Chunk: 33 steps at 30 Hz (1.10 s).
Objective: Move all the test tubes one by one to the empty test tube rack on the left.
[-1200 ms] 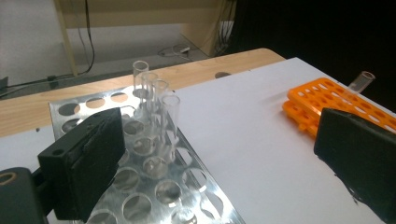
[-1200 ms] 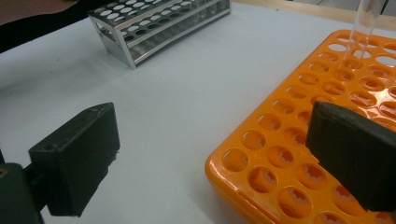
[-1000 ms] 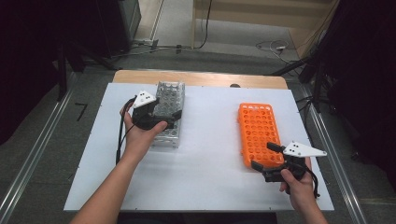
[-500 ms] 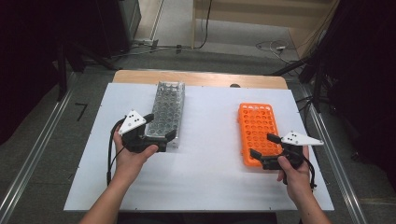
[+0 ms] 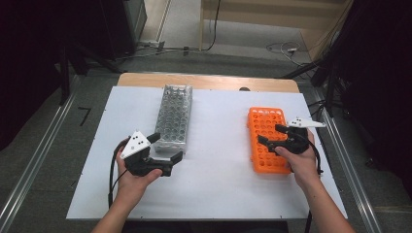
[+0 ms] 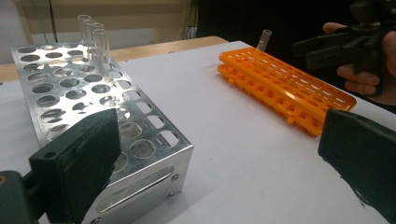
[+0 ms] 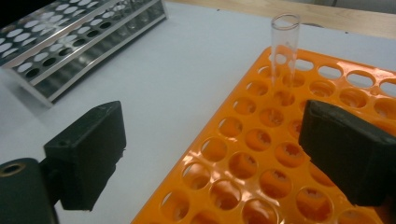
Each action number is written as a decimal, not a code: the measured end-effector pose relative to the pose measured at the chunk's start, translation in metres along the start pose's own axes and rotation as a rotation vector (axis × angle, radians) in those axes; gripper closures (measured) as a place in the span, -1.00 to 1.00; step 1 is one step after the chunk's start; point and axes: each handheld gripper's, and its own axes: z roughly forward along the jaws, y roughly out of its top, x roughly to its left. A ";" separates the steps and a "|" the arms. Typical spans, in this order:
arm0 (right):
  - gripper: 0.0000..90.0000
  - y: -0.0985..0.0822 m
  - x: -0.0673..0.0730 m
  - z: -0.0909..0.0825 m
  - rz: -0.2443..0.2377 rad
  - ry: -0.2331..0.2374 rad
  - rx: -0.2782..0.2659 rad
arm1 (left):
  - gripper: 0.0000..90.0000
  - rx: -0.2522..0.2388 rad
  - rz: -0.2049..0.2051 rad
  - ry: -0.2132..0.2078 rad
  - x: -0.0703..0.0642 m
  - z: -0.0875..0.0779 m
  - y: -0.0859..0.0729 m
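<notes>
1. Orange rack (image 5: pixel 266 141) on the white tabletop (image 5: pixel 214 184) carries one clear tube (image 7: pixel 284 46); the right gripper (image 5: pixel 271 135) above it, empty, has just been closing slightly.
2. Left gripper (image 5: pixel 165 148) gapes empty beside the metal rack (image 5: pixel 174 116), whose far tubes (image 6: pixel 93 37) blur.

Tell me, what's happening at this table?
A person holds a gripper in each hand over a white table. The left gripper, open, hangs by the near end of a metal rack with a few glass tubes. The right gripper, open and empty, is over an orange rack holding one tube.
</notes>
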 end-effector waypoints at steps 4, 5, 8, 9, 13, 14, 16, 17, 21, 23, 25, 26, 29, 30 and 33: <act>-0.69 0.007 -0.003 0.013 0.006 -0.061 0.012 | -1.00 0.005 -0.005 -0.004 0.000 0.000 -0.002; -0.65 0.008 -0.004 0.016 0.004 -0.074 0.021 | -1.00 0.007 -0.005 -0.003 0.000 0.001 -0.003; -0.51 0.011 -0.008 0.026 0.011 -0.106 0.045 | -1.00 0.011 -0.010 -0.003 0.000 0.001 -0.004; -0.46 0.013 -0.009 0.028 0.017 -0.118 0.053 | -1.00 0.011 -0.011 -0.004 0.000 0.001 -0.005; -0.23 0.019 -0.016 0.036 0.026 -0.152 0.065 | -1.00 0.010 -0.010 -0.006 -0.001 0.001 -0.004; -0.16 0.021 -0.017 0.038 0.033 -0.170 0.072 | -1.00 0.008 -0.009 -0.007 -0.001 0.002 -0.004; -0.04 0.023 -0.021 0.043 0.050 -0.182 0.096 | -1.00 0.008 -0.012 -0.010 -0.001 0.002 -0.004; 0.00 0.025 -0.022 0.045 0.058 -0.177 0.106 | -1.00 0.008 -0.011 -0.010 -0.002 0.002 -0.004; 0.14 0.027 -0.026 0.052 0.059 -0.182 0.132 | -1.00 0.010 -0.008 -0.014 -0.002 0.003 -0.004; 0.20 0.027 -0.027 0.056 0.058 -0.181 0.151 | -1.00 0.009 -0.013 -0.014 -0.002 0.003 -0.004; 0.30 0.028 -0.027 0.058 0.050 -0.190 0.156 | -1.00 0.011 -0.010 -0.015 -0.003 0.003 -0.004; 0.35 0.028 -0.028 0.059 0.049 -0.197 0.154 | -1.00 0.011 -0.009 -0.016 -0.003 0.003 -0.004; 0.49 0.028 -0.029 0.060 0.055 -0.212 0.142 | -1.00 0.012 -0.010 -0.015 -0.003 0.003 -0.004; 0.54 0.028 -0.029 0.060 0.055 -0.212 0.139 | -1.00 0.011 -0.013 -0.013 -0.003 0.003 -0.004; 0.63 0.028 -0.028 0.061 0.050 -0.212 0.136 | -1.00 0.014 -0.011 -0.012 -0.002 0.004 -0.004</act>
